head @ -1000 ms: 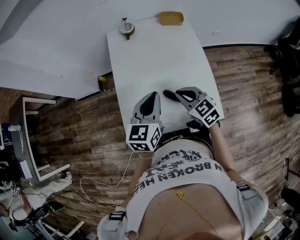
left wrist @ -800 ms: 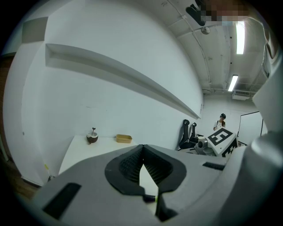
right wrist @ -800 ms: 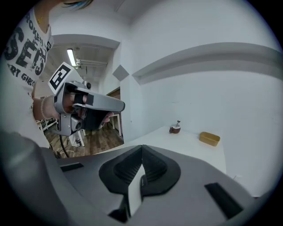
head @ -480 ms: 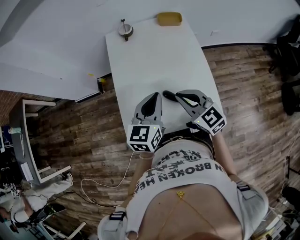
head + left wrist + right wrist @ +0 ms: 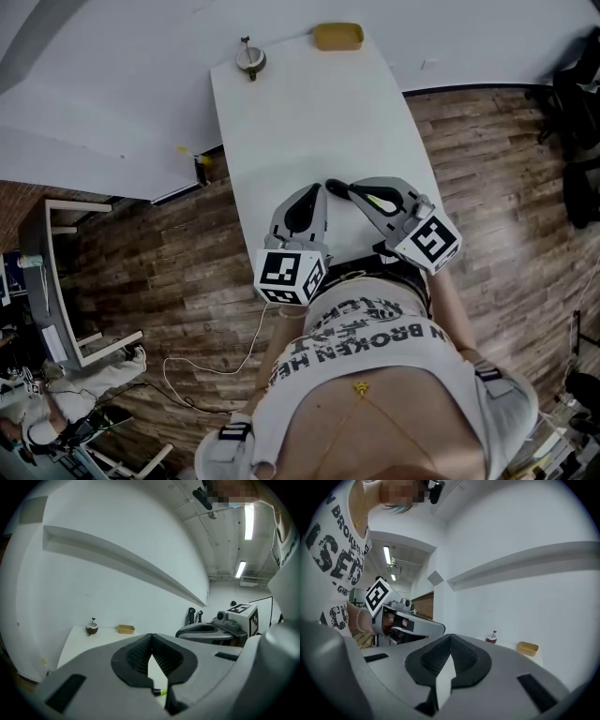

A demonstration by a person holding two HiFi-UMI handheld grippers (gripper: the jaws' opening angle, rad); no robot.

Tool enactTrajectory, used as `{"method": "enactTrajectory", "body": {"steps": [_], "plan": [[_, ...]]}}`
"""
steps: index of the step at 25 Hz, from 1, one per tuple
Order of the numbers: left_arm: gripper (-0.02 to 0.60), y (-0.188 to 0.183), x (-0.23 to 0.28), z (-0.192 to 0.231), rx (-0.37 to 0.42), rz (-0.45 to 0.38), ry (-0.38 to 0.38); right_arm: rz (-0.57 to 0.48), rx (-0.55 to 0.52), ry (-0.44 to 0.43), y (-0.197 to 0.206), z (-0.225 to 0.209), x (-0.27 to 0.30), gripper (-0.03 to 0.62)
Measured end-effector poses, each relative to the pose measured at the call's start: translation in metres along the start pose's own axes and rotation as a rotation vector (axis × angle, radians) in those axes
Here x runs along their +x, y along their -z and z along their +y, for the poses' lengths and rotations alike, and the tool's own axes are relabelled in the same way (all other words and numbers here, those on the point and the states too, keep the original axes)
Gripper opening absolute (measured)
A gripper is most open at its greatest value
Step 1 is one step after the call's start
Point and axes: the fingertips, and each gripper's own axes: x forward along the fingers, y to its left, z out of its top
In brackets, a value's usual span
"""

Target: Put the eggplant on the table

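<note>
1. Dark eggplant (image 5: 336, 188) is seen laid on the white tabletop (image 5: 309, 103), toward its near end;
2. left claw (image 5: 150, 637) and right claw (image 5: 450, 637) are closed together, empty;
3. both should be lifted clear without the eggplant being nudged.

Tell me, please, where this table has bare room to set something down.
The table is bare between the bowl and yellow tray at its far corners and the eggplant. Its near end is crowded: eggplant, left gripper, right gripper.

Open across the middle of the table (image 5: 319, 122); blocked only at its far corners, by a yellow tray (image 5: 340, 37) right and a round brown bowl (image 5: 251, 59) left.
</note>
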Motion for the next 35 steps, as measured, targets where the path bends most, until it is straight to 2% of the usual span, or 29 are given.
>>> {"method": "enactTrajectory", "body": {"steps": [7,18,35], "plan": [[-0.002,-0.016,-0.002,-0.008,0.023,-0.034,0.03,-0.079,0.013,-0.006,-0.032,0.004,-0.004,0.008],[-0.002,-0.044,-0.007,-0.021,0.056,-0.084,0.053,-0.143,-0.006,0.011,-0.068,0.007,-0.017,0.008],[-0.002,-0.05,-0.002,-0.034,0.061,-0.099,0.09,-0.156,-0.02,0.067,-0.078,-0.01,-0.03,0.008]]}}
